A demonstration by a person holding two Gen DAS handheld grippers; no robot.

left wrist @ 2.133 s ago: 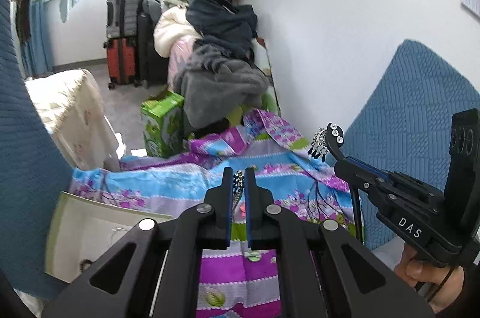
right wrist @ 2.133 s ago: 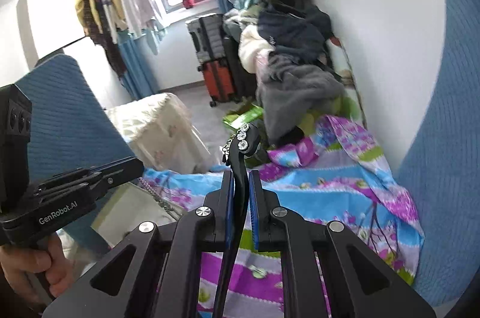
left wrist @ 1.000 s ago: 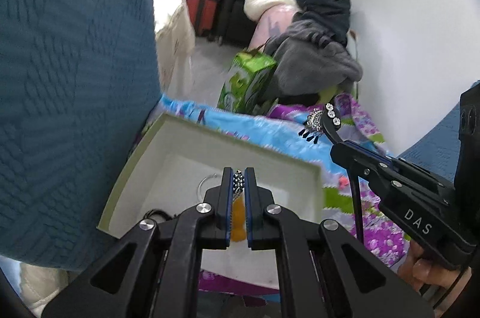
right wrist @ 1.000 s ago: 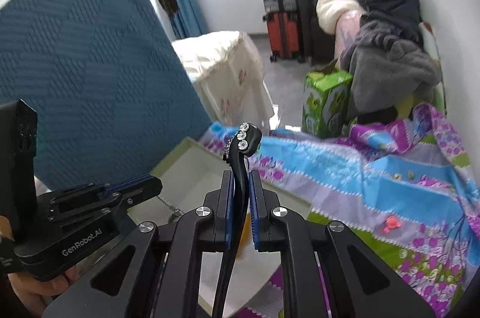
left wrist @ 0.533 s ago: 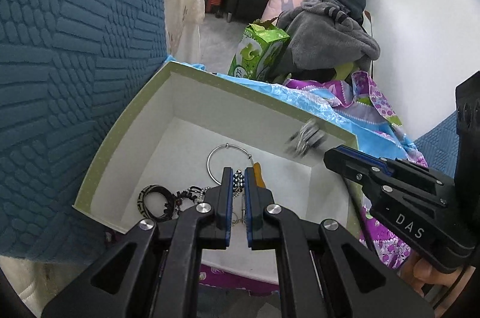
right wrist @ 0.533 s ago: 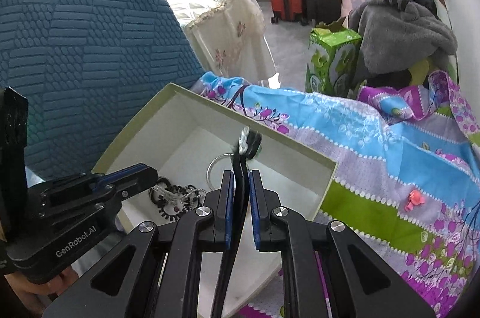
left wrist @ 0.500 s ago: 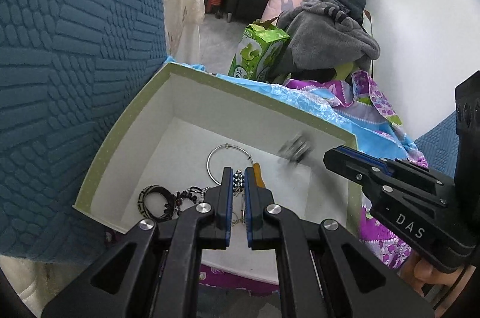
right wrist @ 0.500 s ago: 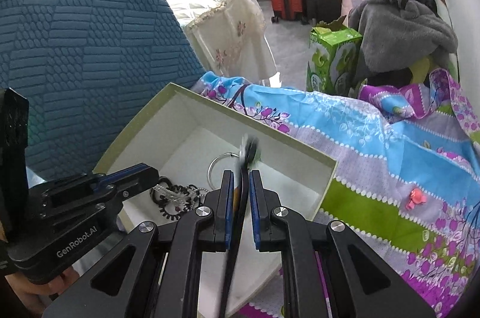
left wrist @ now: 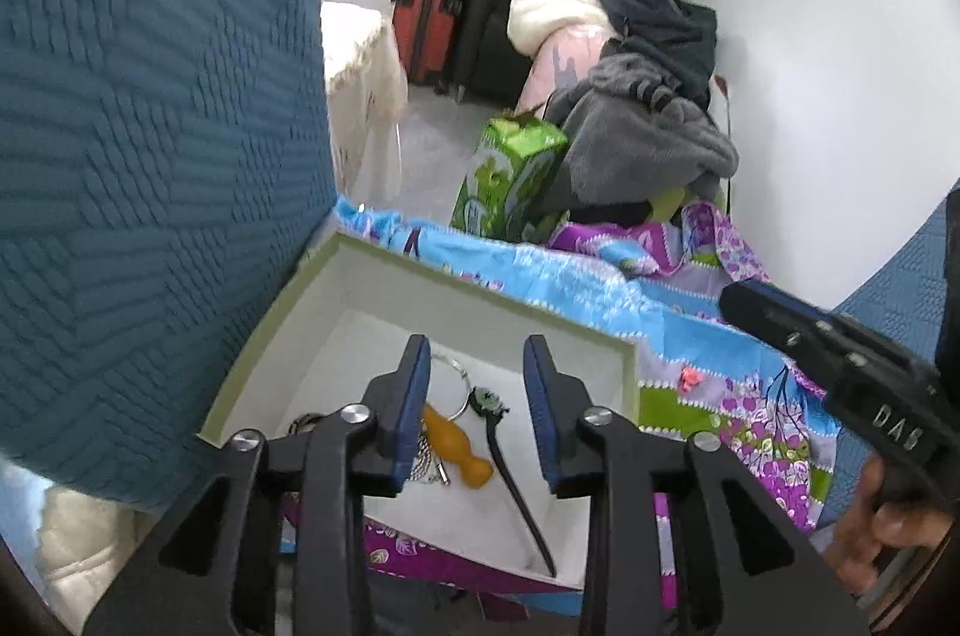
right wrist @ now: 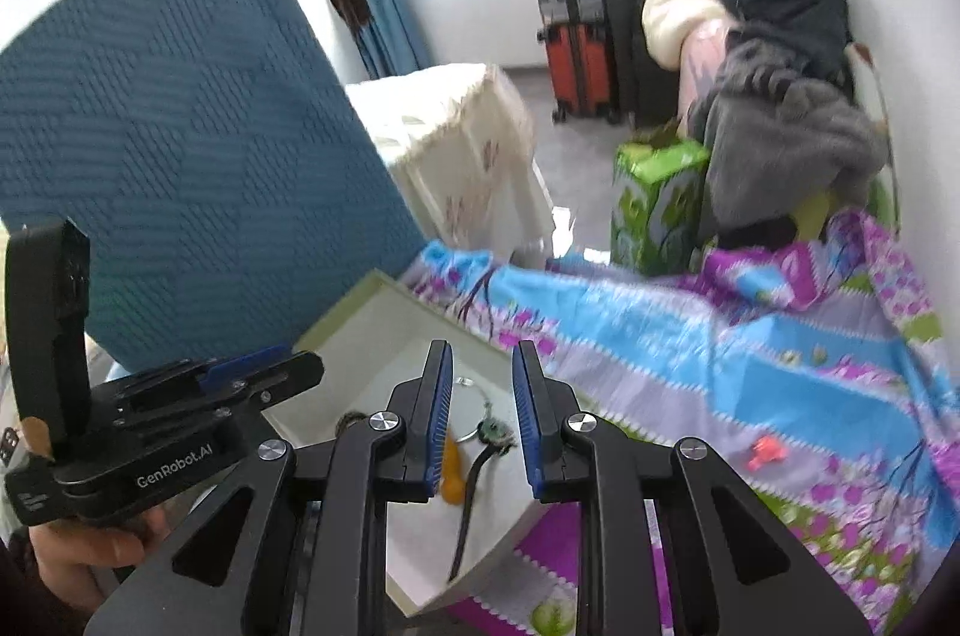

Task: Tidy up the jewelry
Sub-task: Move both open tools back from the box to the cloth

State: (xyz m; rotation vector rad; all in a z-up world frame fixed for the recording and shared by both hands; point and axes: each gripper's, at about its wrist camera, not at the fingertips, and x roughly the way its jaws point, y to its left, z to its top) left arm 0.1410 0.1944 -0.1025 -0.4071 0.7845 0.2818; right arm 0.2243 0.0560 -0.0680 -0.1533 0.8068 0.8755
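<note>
A white box with a green rim (left wrist: 480, 303) lies on the floral sheet. Inside it are a black hair stick with a jewelled head (left wrist: 501, 441), an orange piece (left wrist: 462, 447), a silver bangle (left wrist: 447, 366) and a beaded chain (left wrist: 426, 456). My left gripper (left wrist: 477, 396) hovers above the box; its jaws are opening with nothing pressed between them. My right gripper (right wrist: 480, 408) also hangs over the box (right wrist: 360, 303), its jaws opening above the hair stick (right wrist: 474, 480) and orange piece (right wrist: 450, 468). Each gripper appears in the other's view: the right gripper (left wrist: 738, 297) and the left gripper (right wrist: 300, 366).
A blue quilted cushion (left wrist: 150, 156) rises just left of the box. The floral sheet (right wrist: 720, 366) spreads to the right, with a small pink item (right wrist: 765, 450) on it. Beyond stand a green carton (left wrist: 510, 174), a clothes pile and suitcases (right wrist: 570, 24).
Both grippers have opened. The beaded chain left the left jaws and the hair stick left the right jaws; both now lie in the box. Both grippers have lifted and drawn back.
</note>
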